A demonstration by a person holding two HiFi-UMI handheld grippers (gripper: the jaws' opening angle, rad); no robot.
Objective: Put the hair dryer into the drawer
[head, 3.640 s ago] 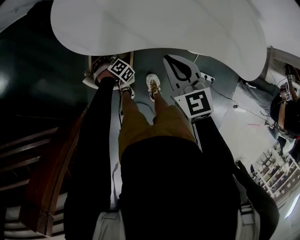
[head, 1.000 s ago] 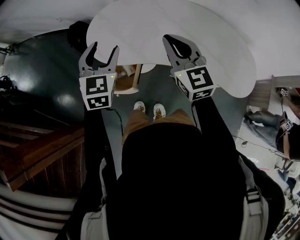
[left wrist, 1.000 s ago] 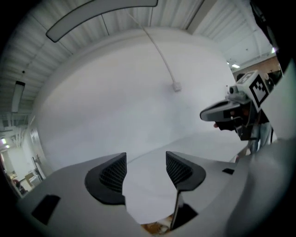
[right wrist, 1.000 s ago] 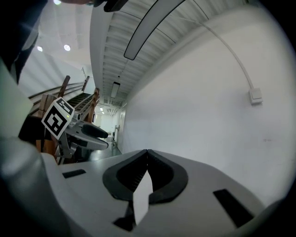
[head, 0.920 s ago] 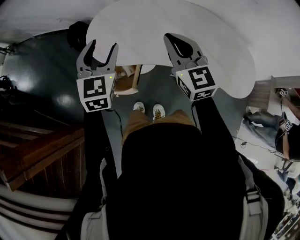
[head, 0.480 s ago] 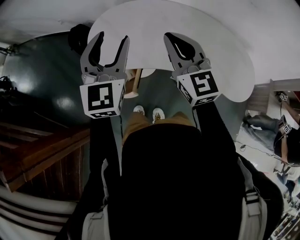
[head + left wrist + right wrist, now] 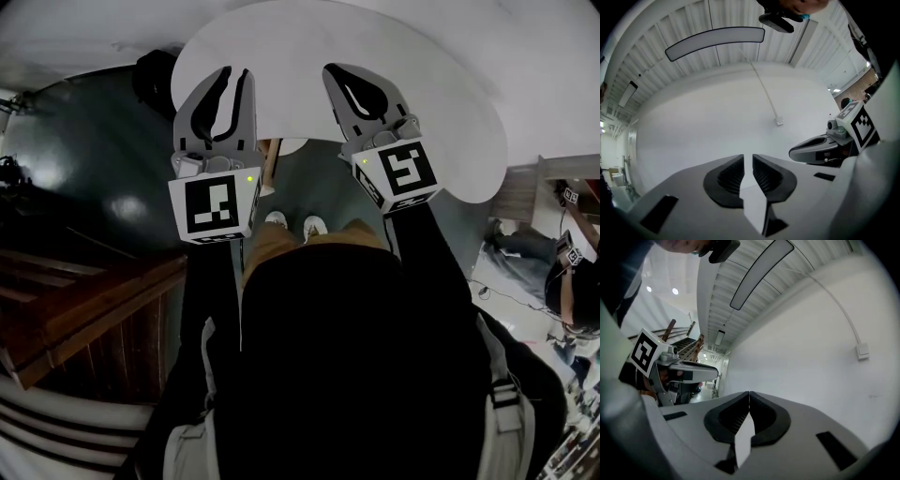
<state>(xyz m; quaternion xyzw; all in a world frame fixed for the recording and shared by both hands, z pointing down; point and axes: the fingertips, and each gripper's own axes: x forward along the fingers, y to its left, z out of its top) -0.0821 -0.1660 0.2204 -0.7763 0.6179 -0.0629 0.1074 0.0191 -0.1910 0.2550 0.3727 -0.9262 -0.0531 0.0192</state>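
White round tabletop (image 7: 375,37) spreads ahead of both grippers. The left gripper (image 7: 233,77) has just been closing to a slit on nothing, and the right gripper (image 7: 335,73) sits closed and empty. No hair dryer is visible, so no grasp yet.

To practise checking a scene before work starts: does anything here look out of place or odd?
Nothing is spilled or damaged. Oddly, no hair dryer or drawer is in view: the left gripper, its fingers just closing on nothing, and the shut, empty right gripper face a bare white wall.

The right claw (image 7: 749,394) is closed, empty, facing a white wall (image 7: 801,348).
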